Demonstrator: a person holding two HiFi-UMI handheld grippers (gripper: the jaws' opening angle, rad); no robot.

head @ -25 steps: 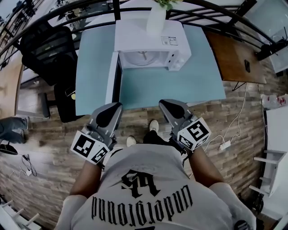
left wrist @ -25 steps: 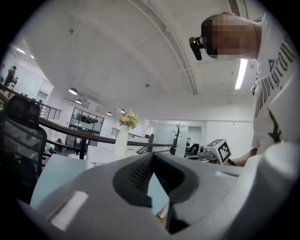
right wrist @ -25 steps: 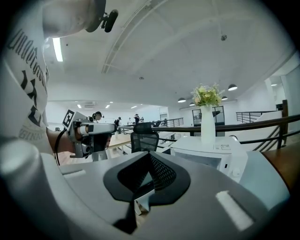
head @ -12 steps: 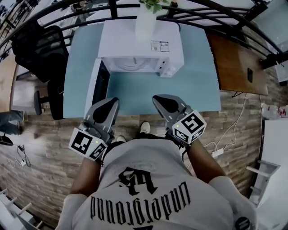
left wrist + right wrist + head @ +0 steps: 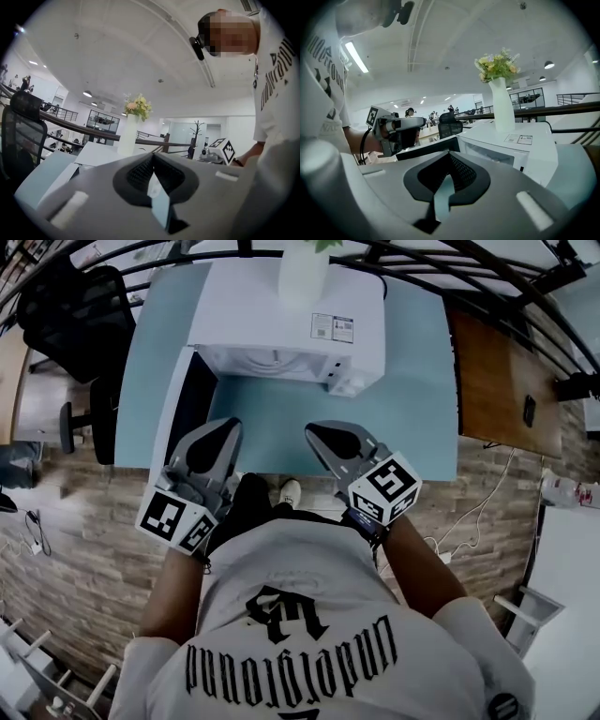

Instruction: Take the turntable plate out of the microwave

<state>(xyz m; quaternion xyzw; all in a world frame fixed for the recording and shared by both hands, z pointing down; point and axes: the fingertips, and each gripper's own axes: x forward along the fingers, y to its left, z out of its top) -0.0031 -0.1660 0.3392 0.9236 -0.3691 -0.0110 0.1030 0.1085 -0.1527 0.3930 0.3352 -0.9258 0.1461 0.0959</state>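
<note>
The microwave [image 5: 291, 310] stood at the far edge of the pale blue table [image 5: 412, 409], its long axis running along that edge and its opening facing the near edge, toward the person. Its door [image 5: 187, 404] was swung wide open to the left and reached out toward the table's near left corner. The turntable plate [image 5: 272, 359] was inside the cavity. From the head view only a pale curved strip of it showed just behind the opening, so it seemed to lie flat, but the steep angle left any tilt impossible to tell, and being round it had no long axis to read. A white vase [image 5: 303, 273] of flowers stood upright on the microwave's top, toward the back. Both grippers hung over the table's near edge, well apart from the microwave and pointing toward it. The left gripper [image 5: 220, 426] was just beside the open door's outer end and the right gripper [image 5: 319, 431] was nearer the middle of that edge. In each gripper view the jaws were pressed together with nothing between them, on the left [image 5: 152, 157] and on the right [image 5: 449, 157] alike. A black chair [image 5: 70, 306] stood off the table's far left corner, and a wooden desk [image 5: 497, 381] adjoined its right edge.
</note>
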